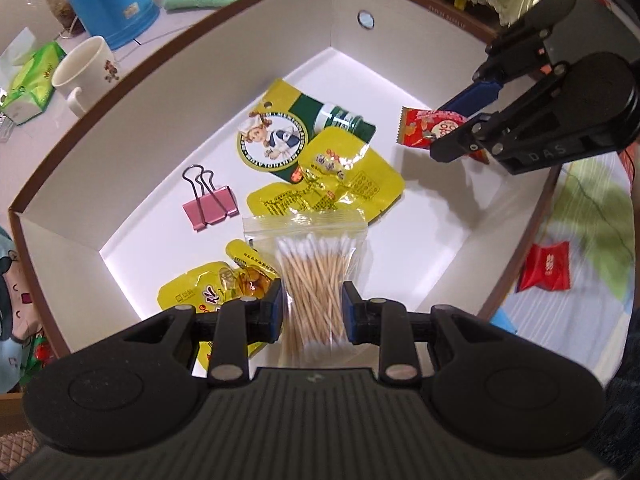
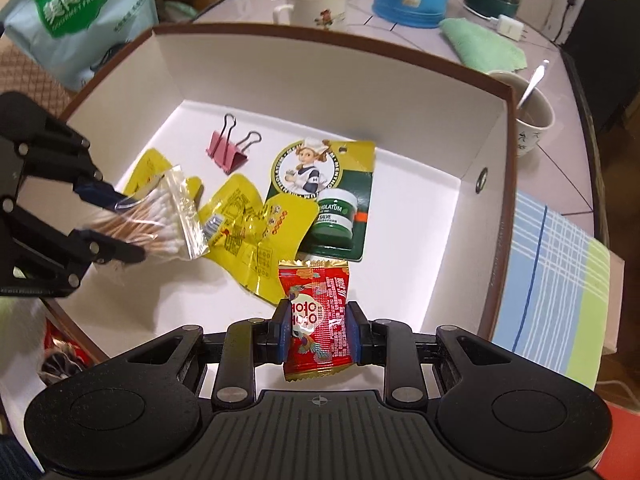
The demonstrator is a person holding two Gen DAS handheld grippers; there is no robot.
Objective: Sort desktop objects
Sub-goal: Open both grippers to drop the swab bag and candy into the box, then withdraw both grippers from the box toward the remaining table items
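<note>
The swab bag (image 1: 316,276) hangs between the pads of the left tongs (image 1: 312,312), pinched across its lower half, with its zip end toward the box floor. The red packet (image 2: 318,312) sits clamped in the right tongs (image 2: 319,330), its top edge poking out ahead of the fingertips. Both tongs stand narrow, each closed on its own item, and both point steeply down into the box (image 1: 256,92).

Just beyond the left tongs lie two yellow pouches (image 1: 344,184) and, past them, the salve card (image 1: 280,132); a pink clip (image 1: 208,204) sits to the left of the swab bag. Ahead of the right tongs the same pouches and card crowd the floor.

The likely trouble is in the release. The swab bag is slick film held across loose sticks — a light grip could let it slide out early or skew as it drops onto the pouches. The packet is crinkly and gripped near its middle, so it may cling to a pad when the jaws part. The two tongs are near each other inside one box; lowering both together risks a bump, or a nudge to the pile below. A third packet (image 1: 546,266) lies outside on the cloth, not yet sorted.
</note>
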